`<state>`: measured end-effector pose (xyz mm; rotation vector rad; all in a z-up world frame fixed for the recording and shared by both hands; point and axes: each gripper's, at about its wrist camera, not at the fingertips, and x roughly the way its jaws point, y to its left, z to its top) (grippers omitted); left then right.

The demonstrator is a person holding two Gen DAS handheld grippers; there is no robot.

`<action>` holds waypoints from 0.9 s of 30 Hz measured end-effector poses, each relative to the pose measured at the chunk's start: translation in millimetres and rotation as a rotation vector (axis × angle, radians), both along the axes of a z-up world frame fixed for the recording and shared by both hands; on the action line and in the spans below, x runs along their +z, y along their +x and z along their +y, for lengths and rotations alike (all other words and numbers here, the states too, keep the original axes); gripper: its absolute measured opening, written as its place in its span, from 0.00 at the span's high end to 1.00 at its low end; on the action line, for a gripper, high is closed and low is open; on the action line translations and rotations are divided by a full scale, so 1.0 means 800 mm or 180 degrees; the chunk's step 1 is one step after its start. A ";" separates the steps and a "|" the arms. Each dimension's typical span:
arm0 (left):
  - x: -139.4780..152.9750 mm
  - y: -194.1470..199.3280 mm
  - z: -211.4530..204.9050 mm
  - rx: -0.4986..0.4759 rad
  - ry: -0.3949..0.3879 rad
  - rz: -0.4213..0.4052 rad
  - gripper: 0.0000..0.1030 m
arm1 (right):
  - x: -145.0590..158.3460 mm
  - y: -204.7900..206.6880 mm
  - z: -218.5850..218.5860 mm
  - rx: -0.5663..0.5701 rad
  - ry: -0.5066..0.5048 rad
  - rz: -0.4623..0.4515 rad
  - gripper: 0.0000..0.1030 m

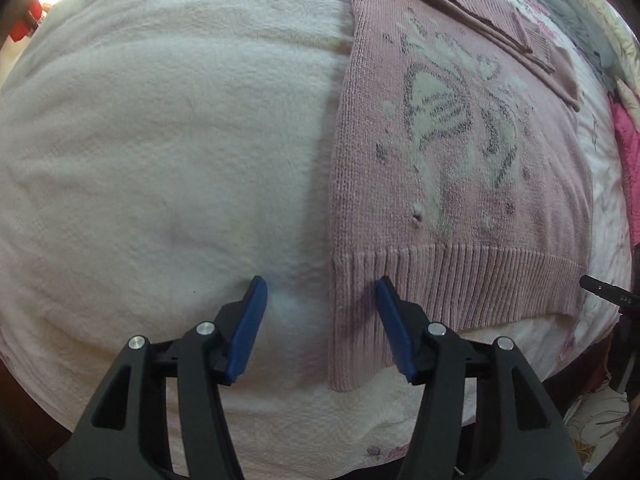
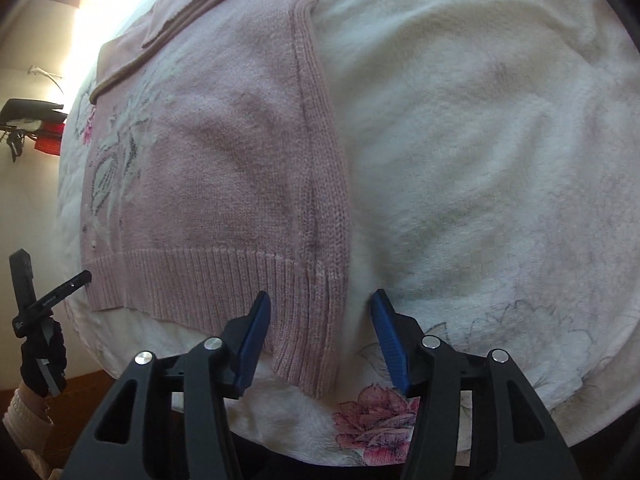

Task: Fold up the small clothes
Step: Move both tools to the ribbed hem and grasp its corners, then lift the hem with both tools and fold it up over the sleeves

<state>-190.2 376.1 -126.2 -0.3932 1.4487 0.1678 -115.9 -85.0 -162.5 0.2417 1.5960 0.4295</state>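
Pink sweater [image 1: 460, 200] flat on the white blanket [image 1: 160, 140]

Left gripper [image 1: 320, 328] and right gripper [image 2: 318, 336] both hover spread wide at the ribbed hem's 2 near corners, holding nothing.

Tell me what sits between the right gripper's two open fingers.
In the right wrist view, the right gripper straddles the pink sweater at its ribbed hem corner; white floral blanket fills the rest of the gap.

My left gripper [image 1: 322, 294] hangs wide open over the bed [image 1: 160, 140] — its right blue pad above the pink sweater [image 1: 452, 152] at the ribbed hem's left corner, the left pad over white blanket.
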 end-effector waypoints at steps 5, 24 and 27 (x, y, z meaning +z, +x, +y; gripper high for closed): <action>-0.005 -0.011 0.000 0.0045 -0.0178 0.0019 0.45 | 0.001 -0.005 0.007 0.0097 0.0158 0.0029 0.47; 0.008 -0.022 -0.008 0.0539 -0.1042 -0.0346 0.92 | 0.007 -0.004 -0.010 -0.0194 0.1023 0.0269 0.90; 0.037 -0.005 -0.004 0.0490 -0.1053 -0.0604 0.92 | 0.029 0.013 -0.021 -0.0375 0.1327 0.0181 0.90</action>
